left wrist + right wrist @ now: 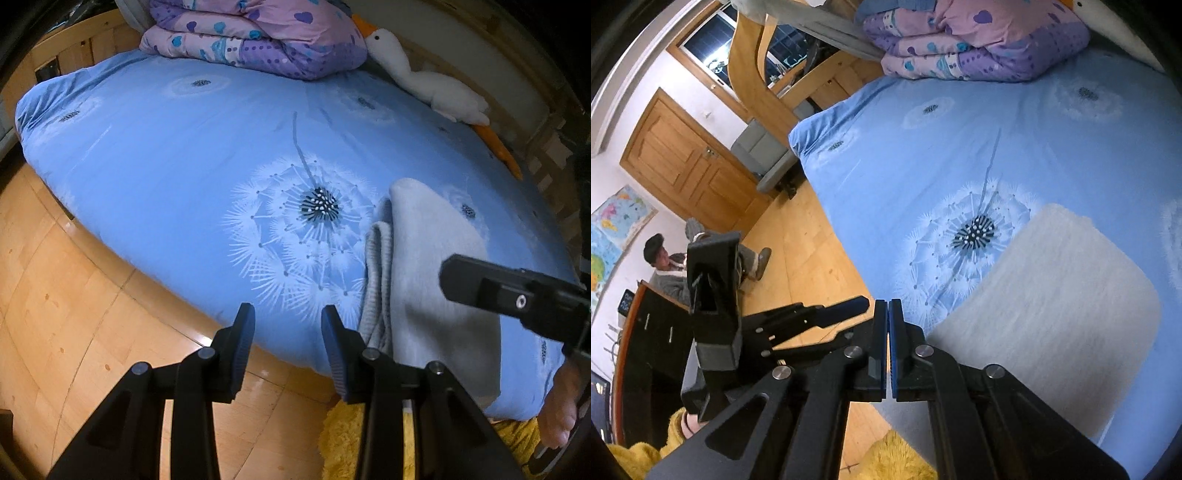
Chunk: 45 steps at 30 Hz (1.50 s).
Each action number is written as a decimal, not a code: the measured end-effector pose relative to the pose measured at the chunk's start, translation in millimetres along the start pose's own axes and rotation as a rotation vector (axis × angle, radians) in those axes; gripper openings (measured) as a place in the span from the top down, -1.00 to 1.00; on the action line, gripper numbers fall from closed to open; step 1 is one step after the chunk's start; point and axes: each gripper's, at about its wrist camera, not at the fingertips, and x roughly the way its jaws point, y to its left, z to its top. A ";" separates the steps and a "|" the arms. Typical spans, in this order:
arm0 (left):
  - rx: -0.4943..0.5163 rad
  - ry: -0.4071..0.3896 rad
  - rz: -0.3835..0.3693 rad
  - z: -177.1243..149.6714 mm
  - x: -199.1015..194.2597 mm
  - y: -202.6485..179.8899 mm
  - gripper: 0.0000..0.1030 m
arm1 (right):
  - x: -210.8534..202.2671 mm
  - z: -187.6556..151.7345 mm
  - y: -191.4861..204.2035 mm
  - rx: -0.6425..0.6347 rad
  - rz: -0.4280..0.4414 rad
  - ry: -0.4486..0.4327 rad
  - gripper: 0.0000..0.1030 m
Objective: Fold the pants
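The grey pants (436,280) lie folded into a compact rectangle on the blue dandelion-print bed sheet (184,155), near the bed's front edge. They also show in the right wrist view (1049,317). My left gripper (288,314) is open and empty, hovering over the bed edge just left of the pants. My right gripper (888,306) is shut with nothing between its jaws, just left of the pants' near corner. The right gripper's body (517,295) hangs over the pants in the left wrist view. The left gripper (820,317) shows at the left in the right wrist view.
A folded purple quilt (258,37) and a white goose plush (424,77) lie at the far side of the bed. Wooden floor (74,295) runs left of the bed. A person (665,266) sits on the floor by a wooden door (687,162). A yellow fuzzy rug (343,443) lies below.
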 end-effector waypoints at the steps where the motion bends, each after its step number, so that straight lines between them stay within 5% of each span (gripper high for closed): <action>1: 0.000 -0.002 -0.001 0.0 -1.9 0.1 0.24 | -4.5 -0.7 -2.3 0.005 -0.012 -0.007 0.96; 12: 0.024 -0.006 -0.163 13.7 -17.4 -30.7 0.23 | -67.8 -23.5 -62.6 0.167 -0.192 -0.080 0.41; 19: 0.066 0.083 -0.221 17.8 10.6 -61.6 0.14 | -79.1 -46.6 -105.5 0.315 -0.243 -0.074 0.35; 33: 0.093 0.151 -0.228 31.1 52.7 -73.2 -0.06 | -39.3 -62.9 -128.1 0.421 -0.145 -0.010 -0.02; 45: 0.007 0.153 -0.339 29.6 70.2 -56.4 -0.22 | -18.3 -63.8 -134.6 0.475 -0.061 -0.047 -0.03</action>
